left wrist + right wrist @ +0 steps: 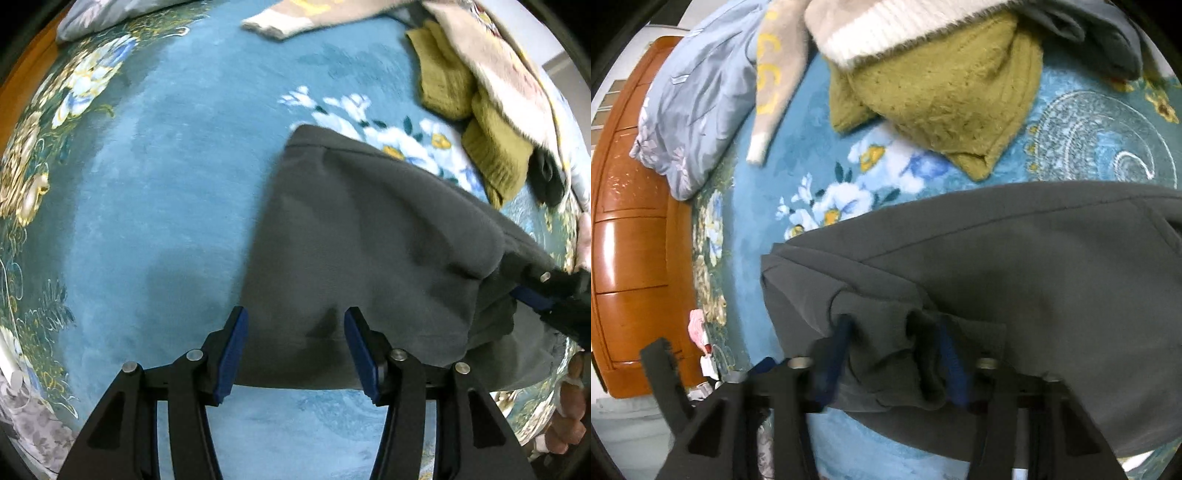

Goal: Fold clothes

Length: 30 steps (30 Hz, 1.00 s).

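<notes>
A dark grey garment (369,236) lies folded on the blue floral blanket (166,184). My left gripper (293,325) is open, its blue pads either side of the garment's near edge, not clamped. My right gripper (894,339) is open, with bunched grey cloth (1015,266) lying between its fingers; in the left wrist view it (532,291) reaches in at the garment's right side. The near hem lies loose on the blanket.
An olive knit sweater (938,96) and a beige-and-white knit garment (886,33) are piled behind the grey one. A pale blue pillow (690,110) lies at the far left beside the wooden bed frame (631,258). A person's hand (572,417) shows at the right edge.
</notes>
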Available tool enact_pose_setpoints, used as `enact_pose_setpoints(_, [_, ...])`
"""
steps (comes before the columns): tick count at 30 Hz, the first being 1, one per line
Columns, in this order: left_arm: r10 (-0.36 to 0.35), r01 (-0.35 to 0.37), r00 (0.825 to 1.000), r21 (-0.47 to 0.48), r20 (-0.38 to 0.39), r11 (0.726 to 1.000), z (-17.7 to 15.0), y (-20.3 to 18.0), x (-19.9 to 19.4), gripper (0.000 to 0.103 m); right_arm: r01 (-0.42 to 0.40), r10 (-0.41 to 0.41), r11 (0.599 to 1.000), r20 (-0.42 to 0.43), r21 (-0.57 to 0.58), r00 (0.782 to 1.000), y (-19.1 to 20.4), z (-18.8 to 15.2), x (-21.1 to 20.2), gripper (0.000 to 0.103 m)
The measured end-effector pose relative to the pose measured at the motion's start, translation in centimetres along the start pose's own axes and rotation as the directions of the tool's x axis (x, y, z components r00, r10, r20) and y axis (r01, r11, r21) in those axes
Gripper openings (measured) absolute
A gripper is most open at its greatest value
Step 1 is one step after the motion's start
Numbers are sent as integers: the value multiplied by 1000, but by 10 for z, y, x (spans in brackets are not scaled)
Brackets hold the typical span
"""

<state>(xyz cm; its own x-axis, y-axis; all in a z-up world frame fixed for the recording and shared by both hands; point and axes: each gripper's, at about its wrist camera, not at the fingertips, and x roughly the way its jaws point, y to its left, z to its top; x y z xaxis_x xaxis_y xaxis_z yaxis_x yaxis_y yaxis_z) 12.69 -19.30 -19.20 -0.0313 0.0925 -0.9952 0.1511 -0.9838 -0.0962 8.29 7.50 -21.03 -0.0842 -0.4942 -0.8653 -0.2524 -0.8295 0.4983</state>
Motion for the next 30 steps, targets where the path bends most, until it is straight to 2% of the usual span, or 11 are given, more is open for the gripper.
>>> enact_pose_setpoints(1, [-12,12,1000,-4,2,1000,0,1,-2,55,-18,18,1000,18,12,1000,-3,-2,-5,23])
enact_pose_setpoints(3, [-46,46,999,-8,-13,999,0,2,-1,55,-54,52,998,55,36,997,-9,-5,-16,12])
enact_pose_setpoints(7, [-145,144,986,-16,-78,989,-3,-11,11,55,-121,104,986,145,113,984,-30,-10,-43,10])
enact_pose_setpoints(9, [-183,184,979,-2,-91,983,-6,-23,12,55,-107,81,983,170,149,982,-44,-13,-51,10])
enact_pose_setpoints(14, [-146,150,984,27,-97,988,-11,-39,18,55,-51,23,958,102,282,995,-74,-20,-26,10])
enact_pose_setpoints(18, [-137,136,985,-19,-109,991,-10,-31,26,55,14,-25,977,48,214,999,-57,-20,-12,14])
enact_pose_setpoints(20, [-155,149,982,-55,-112,987,-8,-26,21,55,37,-47,983,50,179,998,-53,-17,-18,15])
enact_pose_setpoints(23, [-146,143,987,-45,-64,989,-2,-24,0,55,62,-85,976,105,210,991,-59,-16,-46,22])
enact_pose_setpoints(25, [-158,158,987,-17,-15,987,2,-29,-15,55,59,-86,983,149,175,985,-51,-18,-61,24])
enact_pose_setpoints(27, [-190,190,982,22,12,982,22,-38,-22,55,58,-84,989,192,139,978,-42,-21,-76,24])
enact_pose_setpoints(30, [-231,229,973,62,27,972,44,-40,-12,55,-31,29,999,125,16,992,-13,-23,-57,24])
